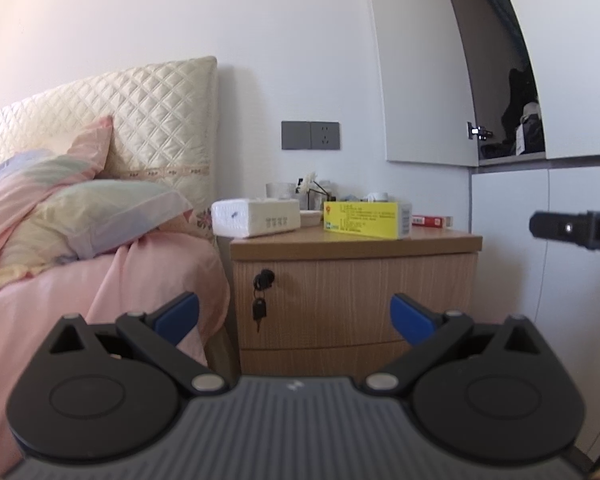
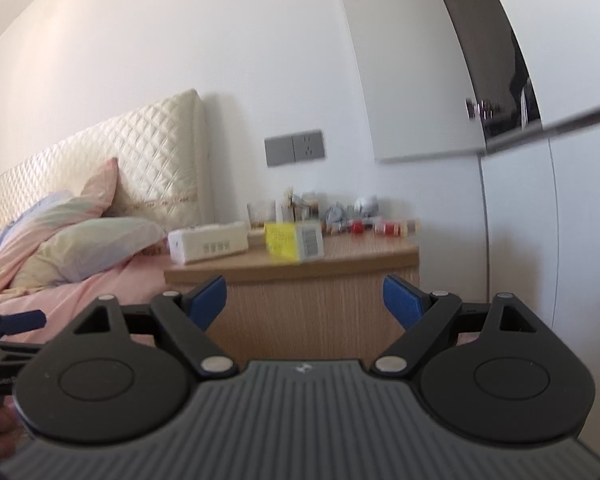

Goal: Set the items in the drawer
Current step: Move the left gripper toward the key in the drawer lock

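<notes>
From the left wrist, the left claw [image 1: 295, 316] is spread wide with nothing between its blue fingers [image 1: 178, 316], held in the air well short of the nightstand [image 1: 356, 292]. The upper drawer [image 1: 356, 284] is shut; a key [image 1: 259, 312] hangs from its lock at the left edge, and a second drawer front sits below. On the table top [image 1: 440, 236] a white tissue pack [image 1: 256, 217] lies at the left, a yellow box [image 1: 366, 219] stands just right of it, and a red box [image 1: 432, 221] lies behind the yellow one near the right edge. A glass [image 1: 280, 190], a small flower [image 1: 310, 182] and other small items crowd the back by the wall; they are too small to name. A bed [image 1: 100, 280] with pink sheet and pillows [image 1: 112, 216] touches the nightstand's left side. A grey socket plate [image 1: 310, 135] is on the wall above. At the far right the tip of the right claw [image 1: 556, 228] shows in front of the white cupboard [image 1: 512, 208]; an open cupboard door [image 1: 424, 80] hangs above.

From the right wrist, blurred, the right claw [image 2: 305, 300] is likewise spread and empty, facing the nightstand [image 2: 300, 304] from nearer its right. The tissue pack [image 2: 208, 242] and yellow box [image 2: 294, 240] sit toward the front of the top, with red items [image 2: 386, 227] and clutter behind. The left claw [image 2: 20, 320] shows at the left edge, in front of the bed [image 2: 80, 292].
</notes>
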Available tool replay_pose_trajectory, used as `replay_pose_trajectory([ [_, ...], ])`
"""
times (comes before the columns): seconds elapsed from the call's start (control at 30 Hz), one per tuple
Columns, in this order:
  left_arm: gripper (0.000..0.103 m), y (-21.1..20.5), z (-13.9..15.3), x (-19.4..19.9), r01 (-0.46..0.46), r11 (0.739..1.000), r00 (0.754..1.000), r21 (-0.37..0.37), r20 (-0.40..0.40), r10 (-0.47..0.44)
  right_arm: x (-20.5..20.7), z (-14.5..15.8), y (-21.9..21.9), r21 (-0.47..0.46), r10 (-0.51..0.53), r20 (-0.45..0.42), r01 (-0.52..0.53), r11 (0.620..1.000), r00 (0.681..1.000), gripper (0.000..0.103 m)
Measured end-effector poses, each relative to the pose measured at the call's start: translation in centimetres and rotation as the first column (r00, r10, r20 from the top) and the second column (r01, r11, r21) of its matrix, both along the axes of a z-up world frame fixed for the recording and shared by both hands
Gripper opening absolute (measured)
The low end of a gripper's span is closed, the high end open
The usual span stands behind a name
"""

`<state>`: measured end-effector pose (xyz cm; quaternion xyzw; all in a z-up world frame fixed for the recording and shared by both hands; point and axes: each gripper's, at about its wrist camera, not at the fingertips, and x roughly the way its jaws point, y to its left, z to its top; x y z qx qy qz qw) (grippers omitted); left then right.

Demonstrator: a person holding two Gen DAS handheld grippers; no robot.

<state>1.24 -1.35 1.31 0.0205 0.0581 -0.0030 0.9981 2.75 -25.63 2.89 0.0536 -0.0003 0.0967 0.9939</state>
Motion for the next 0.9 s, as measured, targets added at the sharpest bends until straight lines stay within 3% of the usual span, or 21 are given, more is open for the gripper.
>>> replay_pose_trajectory([
  [0.1, 0.103, -0.4, 0.5, 0.4, -0.039, 0.999, 0.999, -0.015, 0.020, 0.039, 0.6, 1.2, -0.4, -0.012, 0.039, 0.019, -0.039, 0.999, 0.999, 0.087],
  [0.27, 0.103, -0.6, 1.3, 1.6, -0.029, 0.999, 0.999, -0.014, 0.030, 0.029, 2.2, 3.0, -0.7, -0.008, 0.094, 0.077, -0.093, 0.996, 0.993, 0.087],
  [0.43, 0.103, -0.3, 1.3, 4.2, -0.037, 0.999, 0.999, -0.040, 0.002, 0.037, 4.6, 3.8, -0.8, -0.024, 0.123, 0.139, -0.121, 0.992, 0.983, 0.087],
  [0.7, 0.103, -1.8, 0.0, 9.0, 0.000, 0.998, 1.000, 0.063, 0.001, 0.000, 10.9, 3.6, -3.2, 0.068, 0.157, 0.064, -0.161, 0.985, 0.986, 0.087],
  [0.8, 0.103, -1.7, -0.4, 11.3, 0.035, 0.996, 0.999, 0.080, -0.034, -0.032, 13.8, 2.8, -4.9, 0.151, 0.140, 0.015, -0.141, 0.978, 0.990, 0.087],
  [0.9, 0.103, -1.3, -0.9, 13.6, 0.040, 0.992, 0.998, 0.116, -0.056, -0.034, 16.3, 1.3, -6.3, 0.170, 0.116, -0.036, -0.108, 0.980, 0.993, 0.087],
])
